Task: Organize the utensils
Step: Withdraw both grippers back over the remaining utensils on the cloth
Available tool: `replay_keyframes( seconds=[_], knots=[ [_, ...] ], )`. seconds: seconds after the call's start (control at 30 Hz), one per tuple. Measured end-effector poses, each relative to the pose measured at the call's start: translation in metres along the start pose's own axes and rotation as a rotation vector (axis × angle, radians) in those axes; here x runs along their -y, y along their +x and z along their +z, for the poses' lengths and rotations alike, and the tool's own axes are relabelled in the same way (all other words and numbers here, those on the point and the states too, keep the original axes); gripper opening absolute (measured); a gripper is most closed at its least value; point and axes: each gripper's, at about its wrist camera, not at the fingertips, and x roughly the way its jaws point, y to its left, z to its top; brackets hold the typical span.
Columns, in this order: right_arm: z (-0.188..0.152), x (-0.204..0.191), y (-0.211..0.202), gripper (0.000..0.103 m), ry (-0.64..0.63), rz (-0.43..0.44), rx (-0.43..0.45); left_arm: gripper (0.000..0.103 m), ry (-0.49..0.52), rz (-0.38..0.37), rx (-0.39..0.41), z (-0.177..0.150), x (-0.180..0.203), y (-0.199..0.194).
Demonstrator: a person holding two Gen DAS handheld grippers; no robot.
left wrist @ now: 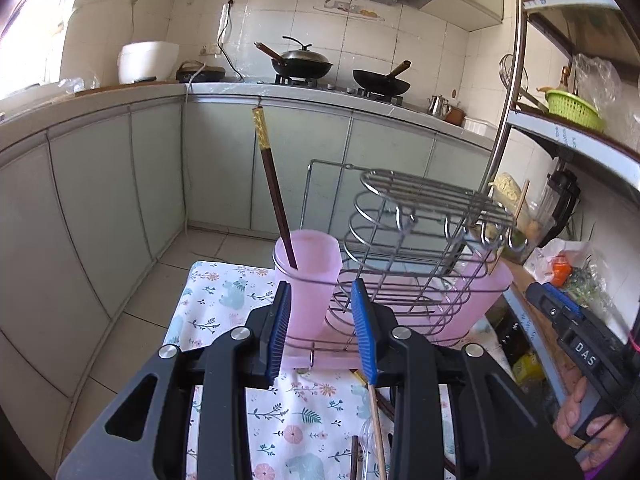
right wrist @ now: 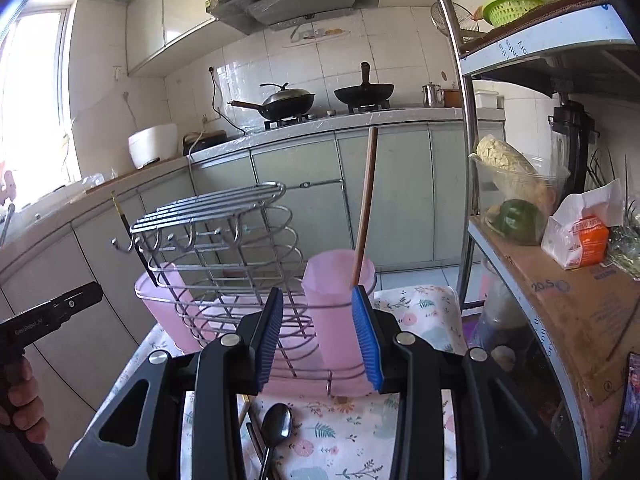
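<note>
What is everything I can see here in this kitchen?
Wire rack: one, silver, on the floral cloth.
Cups: two, pink, in the rack's two ends.
Chopsticks: dark one in one cup, light wooden one in the other; more lie on the cloth.
Spoon: one, dark metal, on the cloth.
Woks: two, black, on the stove.
Rice cooker: one, white, on the counter.
Basket: one, green, on the shelf.
Left gripper, right gripper: black with blue pads, open, empty.

left gripper (left wrist: 322, 330): jaws apart, empty | wire rack (left wrist: 404, 248): just beyond it | pink cup (left wrist: 308, 276): rack's left end, holds dark chopstick (left wrist: 274, 188) | floral cloth (left wrist: 224, 300): under rack
</note>
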Motion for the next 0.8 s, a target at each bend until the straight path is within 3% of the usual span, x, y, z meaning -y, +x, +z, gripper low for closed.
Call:
replay_keyframes(
  seconds=[0.33,0.8],
  knots=[
    [-0.033,-0.006,0.009,0.036,0.0,0.001,-0.112,0.031,0.031,0.022,-0.096,-0.039,0.022,0.023],
    [-0.043,-0.012,0.009,0.036,-0.011,-0.041,-0.119,0.031,0.01,0.083,-0.11,-0.057,0.025,0.028]
  ],
)
